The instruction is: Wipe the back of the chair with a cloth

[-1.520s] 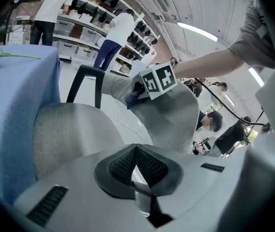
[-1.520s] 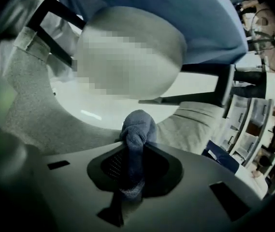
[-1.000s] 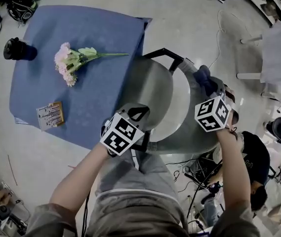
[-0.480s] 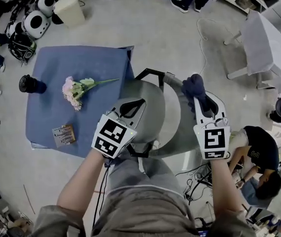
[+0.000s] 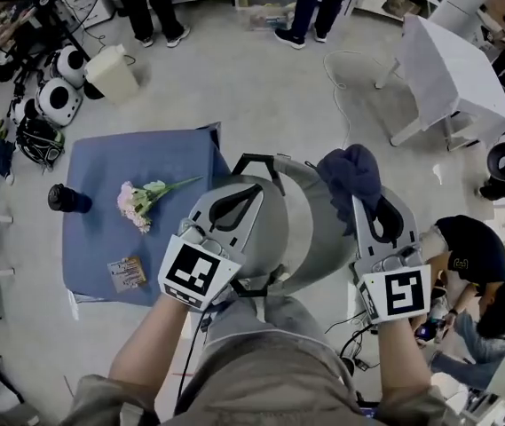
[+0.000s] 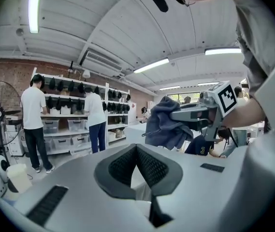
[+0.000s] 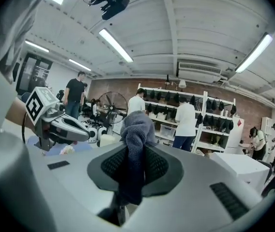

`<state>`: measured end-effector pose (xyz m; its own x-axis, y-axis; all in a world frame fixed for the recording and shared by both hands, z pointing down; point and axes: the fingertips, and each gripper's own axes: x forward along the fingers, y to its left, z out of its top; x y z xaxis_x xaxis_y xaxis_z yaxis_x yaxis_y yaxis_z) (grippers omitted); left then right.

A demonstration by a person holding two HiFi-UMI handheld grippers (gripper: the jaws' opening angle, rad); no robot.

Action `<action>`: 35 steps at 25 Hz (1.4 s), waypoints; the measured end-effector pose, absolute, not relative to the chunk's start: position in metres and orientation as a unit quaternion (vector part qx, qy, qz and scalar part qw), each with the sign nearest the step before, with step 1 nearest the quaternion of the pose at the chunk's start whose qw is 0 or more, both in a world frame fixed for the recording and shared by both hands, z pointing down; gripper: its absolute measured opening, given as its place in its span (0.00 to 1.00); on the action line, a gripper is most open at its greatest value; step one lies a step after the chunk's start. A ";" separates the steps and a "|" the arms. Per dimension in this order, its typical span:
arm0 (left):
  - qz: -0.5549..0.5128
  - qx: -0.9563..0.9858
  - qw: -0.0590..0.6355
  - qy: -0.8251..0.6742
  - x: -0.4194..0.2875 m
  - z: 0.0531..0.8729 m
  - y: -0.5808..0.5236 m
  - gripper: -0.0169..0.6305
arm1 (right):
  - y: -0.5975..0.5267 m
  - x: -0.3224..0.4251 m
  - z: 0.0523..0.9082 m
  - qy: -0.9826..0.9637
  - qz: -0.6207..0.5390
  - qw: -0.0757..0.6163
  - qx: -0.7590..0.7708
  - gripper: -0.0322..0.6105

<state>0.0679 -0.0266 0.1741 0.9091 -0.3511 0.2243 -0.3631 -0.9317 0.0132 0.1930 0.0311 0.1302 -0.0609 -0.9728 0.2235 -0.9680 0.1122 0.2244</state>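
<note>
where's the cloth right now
Head view, right of centre: the dark cloth is clamped in the right hand-held gripper, at the grey chair's right edge.

The chair [image 5: 303, 224] between the left tongs [image 5: 250, 193] and right tongs [image 5: 365, 204] is partly covered by both, the lower end of the cloth [image 7: 136, 129] disappears inside the right tongs' jaws, and the card [image 5: 126, 273] beyond the left tongs is too small to read.

Not much to read here. Dark shirt [image 6: 202, 150]: yellow number, looks like 3. Left gripper [image 5: 250, 192], right gripper [image 5: 365, 201] cubes: square black-white code markers, no letters. Card [image 5: 126, 273] print too small, sadly.
</note>
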 end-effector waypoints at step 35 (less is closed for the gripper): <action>0.038 0.986 -0.050 -0.155 0.077 0.039 0.057 0.05 | 0.152 0.206 0.006 -0.692 -0.057 0.015 0.720 0.16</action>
